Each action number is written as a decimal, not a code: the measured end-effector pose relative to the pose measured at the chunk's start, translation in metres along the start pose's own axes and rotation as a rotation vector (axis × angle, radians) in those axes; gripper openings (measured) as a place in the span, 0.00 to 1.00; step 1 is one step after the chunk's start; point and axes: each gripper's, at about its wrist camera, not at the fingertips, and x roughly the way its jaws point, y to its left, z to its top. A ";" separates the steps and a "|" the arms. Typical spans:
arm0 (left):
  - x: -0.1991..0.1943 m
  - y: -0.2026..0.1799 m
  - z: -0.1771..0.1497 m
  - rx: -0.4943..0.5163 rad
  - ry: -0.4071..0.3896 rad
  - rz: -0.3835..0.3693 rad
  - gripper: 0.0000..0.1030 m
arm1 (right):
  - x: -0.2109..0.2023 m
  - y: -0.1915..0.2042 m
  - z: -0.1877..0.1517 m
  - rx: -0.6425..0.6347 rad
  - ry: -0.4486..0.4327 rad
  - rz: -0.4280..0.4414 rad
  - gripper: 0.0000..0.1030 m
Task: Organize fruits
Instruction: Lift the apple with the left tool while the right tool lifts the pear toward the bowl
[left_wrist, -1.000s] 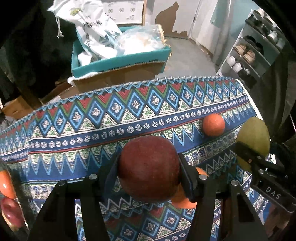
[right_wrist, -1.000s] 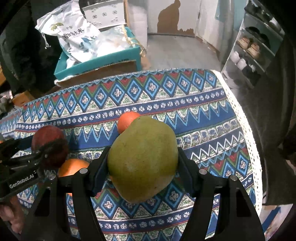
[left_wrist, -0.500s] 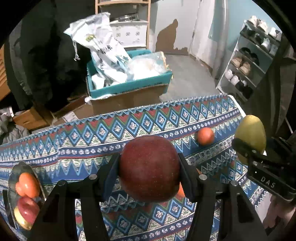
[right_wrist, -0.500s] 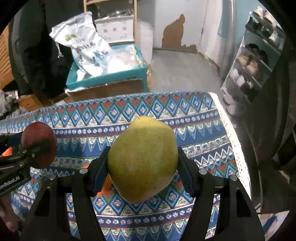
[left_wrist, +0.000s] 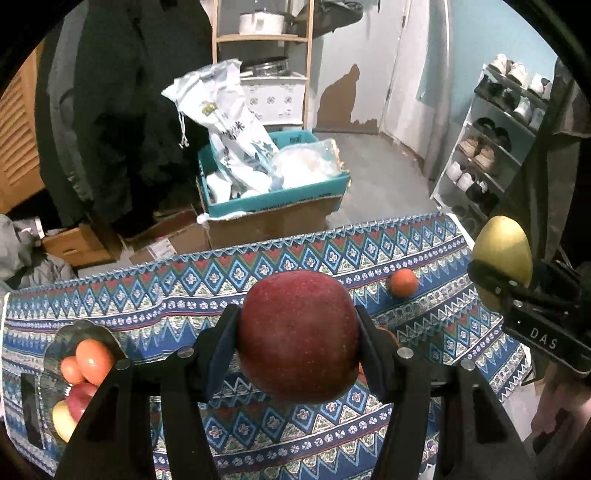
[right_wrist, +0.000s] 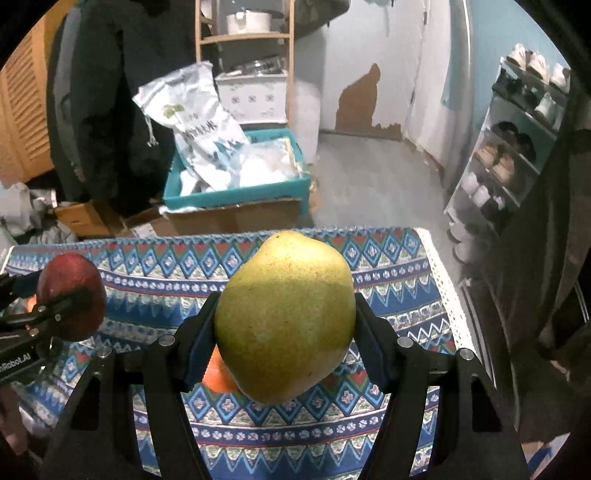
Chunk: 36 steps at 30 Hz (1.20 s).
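- Carrying step: the left gripper (left_wrist: 298, 338) clamps a red apple (left_wrist: 297, 334); the right gripper (right_wrist: 284, 325) clamps a yellow-green pear (right_wrist: 284, 314), both raised above the patterned tablecloth (left_wrist: 207, 288).
- Next, probably: carry each fruit to the plate (left_wrist: 55, 354) at the cloth's left, which holds fruit already, and lower gently.
- One orange (left_wrist: 403, 282) lies loose on the cloth, far right.

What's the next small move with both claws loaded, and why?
Probably carry the left claw toward the plate at the cloth's left end. It is shut on the red apple, lifted clear of the tablecloth, and the plate already holds fruit. The right claw, shut on the pear, could follow.
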 end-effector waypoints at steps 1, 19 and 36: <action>-0.005 0.000 0.001 0.000 -0.007 -0.002 0.60 | -0.004 0.002 0.001 -0.003 -0.007 0.003 0.66; -0.062 0.020 -0.007 -0.013 -0.083 -0.009 0.60 | -0.052 0.035 0.019 -0.047 -0.098 0.077 0.66; -0.078 0.091 -0.026 -0.132 -0.084 0.064 0.60 | -0.039 0.108 0.028 -0.126 -0.081 0.195 0.66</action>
